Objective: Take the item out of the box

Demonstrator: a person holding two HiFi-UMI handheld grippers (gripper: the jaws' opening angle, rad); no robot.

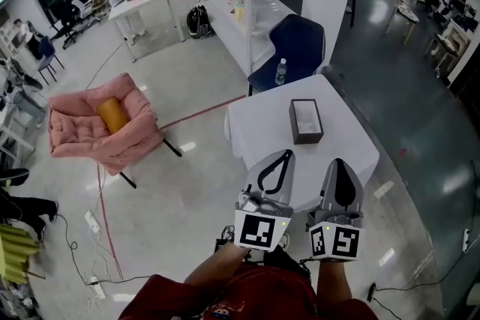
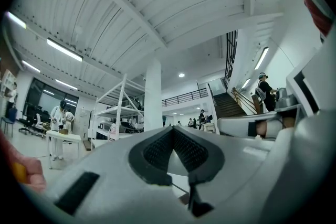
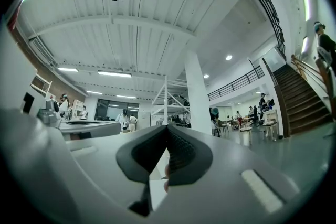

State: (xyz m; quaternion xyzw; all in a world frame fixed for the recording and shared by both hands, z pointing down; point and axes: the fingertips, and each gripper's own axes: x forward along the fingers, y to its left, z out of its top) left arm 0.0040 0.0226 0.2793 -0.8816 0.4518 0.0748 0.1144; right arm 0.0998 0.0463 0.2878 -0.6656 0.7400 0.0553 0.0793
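Polished grey concrete floor (image 1: 187, 198) fills an open hall, seen from the head view. A small white counter (image 1: 259, 124) with a smooth, cloth-like top and rounded corners stands at centre. On it, well towards the far edge, lies the box (image 1: 306, 121): a dark, rectangular, straight-walled carton with its top open. Something pale shows inside it (too small to identify). Just beyond the counter are a navy shell chair (image 1: 300, 41) and a clear water bottle (image 1: 280, 72). A pink quilted armchair (image 1: 90, 131) holding a yellow cylindrical cushion (image 1: 112, 115) stands well apart to the left.

Both tongs hover over the counter's near edge, side by side and short of the box, touching nothing. The left tongs (image 1: 287, 154) are grey moulded plastic with dark ribbed pads. Their tips meet in a closed point with nothing between them, as the left gripper view (image 2: 172, 129) confirms. The right tongs (image 1: 337, 161) are likewise clenched and empty, with ribbed pads pressed together at the apex (image 3: 167, 126). Each carries a marker cube at its base, left (image 1: 261, 230) and right (image 1: 337, 242). Both gripper views look out across the hall and up at the white ribbed ceiling. A red sleeve (image 1: 225, 300) shows at the lower edge of the head view.
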